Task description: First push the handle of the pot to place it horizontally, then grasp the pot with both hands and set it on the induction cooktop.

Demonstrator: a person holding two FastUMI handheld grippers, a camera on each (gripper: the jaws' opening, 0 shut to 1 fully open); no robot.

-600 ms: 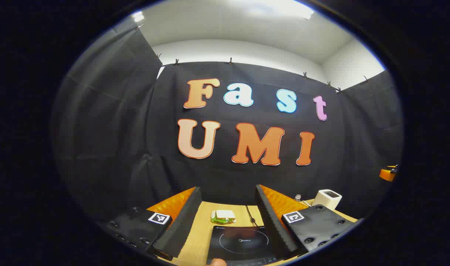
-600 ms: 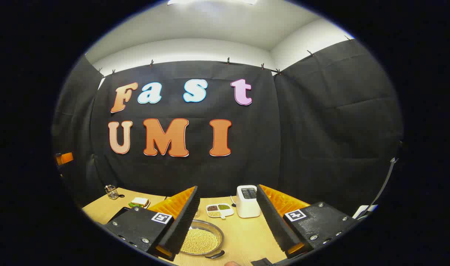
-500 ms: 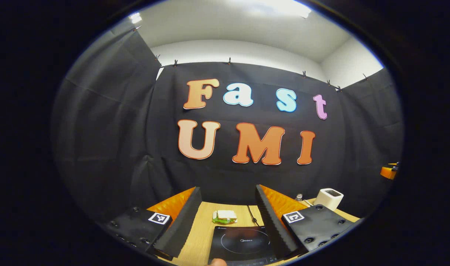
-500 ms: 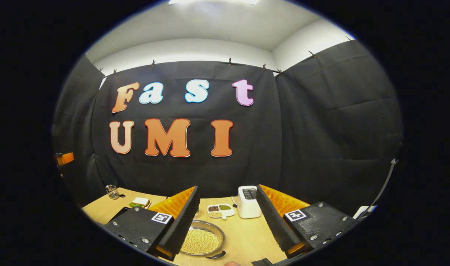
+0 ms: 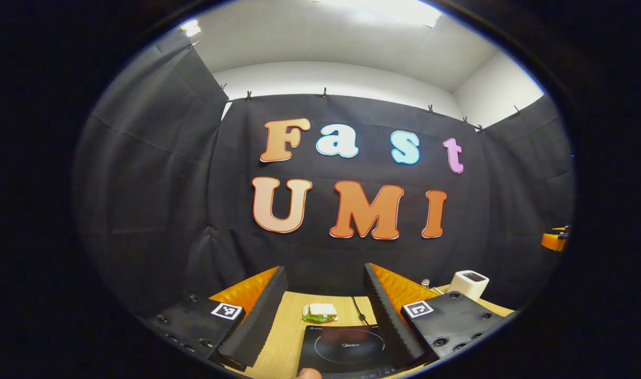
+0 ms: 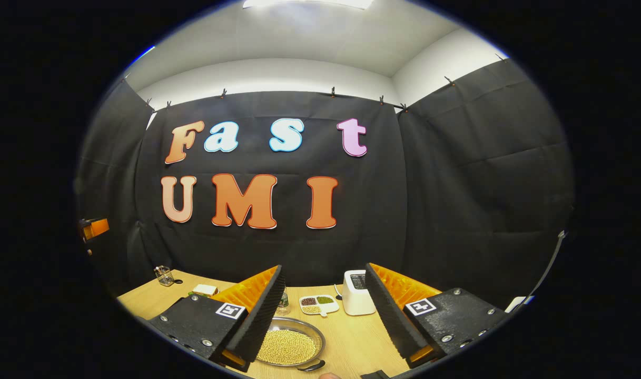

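Pot [image 6: 290, 348] of pale beans sits low on the worktop [image 6: 346, 337] in the right gripper view, just ahead of the right gripper [image 6: 325, 310] and partly behind its left finger, with a dark handle stub [image 6: 312, 366] at its near rim. Largest on show is that wooden worktop, running under everything. Next, the induction cooktop [image 5: 346, 350], flat and dark, lying between the jaws of the left gripper [image 5: 325, 310] in the left gripper view. Both pairs of jaws stand wide apart, holding nothing and well above the surface. A white toaster [image 6: 358, 293] stands upright near the back. Beside it, a divided dish [image 6: 318, 303] of mixed grains. A sandwich [image 5: 319, 312] lies beyond the cooktop, a black cord [image 5: 358, 309] just beside it. Smallest, a glass jar [image 6: 165, 276] far left.
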